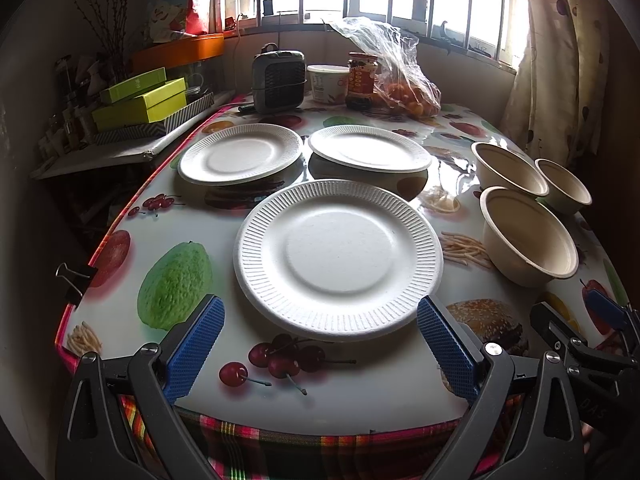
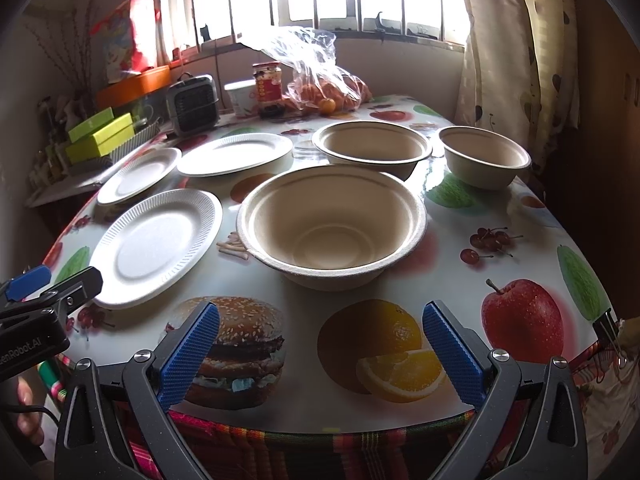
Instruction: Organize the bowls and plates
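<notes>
Three white paper plates lie apart on the fruit-print table: a near plate (image 1: pixel 338 258), a far left plate (image 1: pixel 240 154) and a far right plate (image 1: pixel 370 148). Three beige paper bowls stand to the right: a near bowl (image 2: pixel 332 226), a far bowl (image 2: pixel 372 148) and a smaller bowl (image 2: pixel 484 156). My left gripper (image 1: pixel 320 344) is open and empty, just in front of the near plate. My right gripper (image 2: pixel 320 348) is open and empty, in front of the near bowl. The right gripper also shows at the edge of the left wrist view (image 1: pixel 592 328).
At the table's far end stand a small grey heater (image 1: pixel 278 80), a white tub (image 1: pixel 328 82), a jar (image 1: pixel 362 80) and a plastic bag of oranges (image 1: pixel 404 84). Green boxes (image 1: pixel 140 104) sit on a shelf to the left. A curtain (image 2: pixel 516 44) hangs at right.
</notes>
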{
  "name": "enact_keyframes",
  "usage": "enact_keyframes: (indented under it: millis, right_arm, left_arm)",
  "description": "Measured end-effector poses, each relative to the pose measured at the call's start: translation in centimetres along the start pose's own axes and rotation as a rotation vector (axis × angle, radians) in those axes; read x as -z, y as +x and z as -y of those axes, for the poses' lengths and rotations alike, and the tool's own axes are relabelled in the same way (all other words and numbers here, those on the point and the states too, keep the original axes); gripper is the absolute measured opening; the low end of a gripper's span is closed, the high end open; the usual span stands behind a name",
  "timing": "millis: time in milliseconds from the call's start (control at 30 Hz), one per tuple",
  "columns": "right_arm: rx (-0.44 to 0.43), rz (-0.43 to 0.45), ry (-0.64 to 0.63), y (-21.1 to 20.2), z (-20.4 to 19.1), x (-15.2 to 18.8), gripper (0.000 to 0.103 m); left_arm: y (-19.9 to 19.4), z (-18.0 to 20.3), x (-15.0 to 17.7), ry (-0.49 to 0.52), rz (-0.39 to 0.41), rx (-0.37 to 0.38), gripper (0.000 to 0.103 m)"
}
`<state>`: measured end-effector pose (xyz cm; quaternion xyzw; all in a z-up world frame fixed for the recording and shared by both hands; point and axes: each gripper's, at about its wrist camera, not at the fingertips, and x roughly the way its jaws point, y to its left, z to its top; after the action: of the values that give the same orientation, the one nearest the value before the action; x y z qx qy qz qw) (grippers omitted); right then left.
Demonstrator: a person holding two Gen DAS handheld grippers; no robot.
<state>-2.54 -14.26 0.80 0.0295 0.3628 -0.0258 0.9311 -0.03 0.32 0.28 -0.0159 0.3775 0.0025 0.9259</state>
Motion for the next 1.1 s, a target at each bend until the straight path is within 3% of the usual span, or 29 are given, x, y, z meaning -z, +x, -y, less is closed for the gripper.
enact_keyframes:
  millis: [1100]
  right_arm:
    - [0.0,0.006,0.007,-0.28,0.34,-0.09,0.103]
  left_arm:
    - [-0.31,-0.29,-0.13,0.0,0.005,-0.001,0.098]
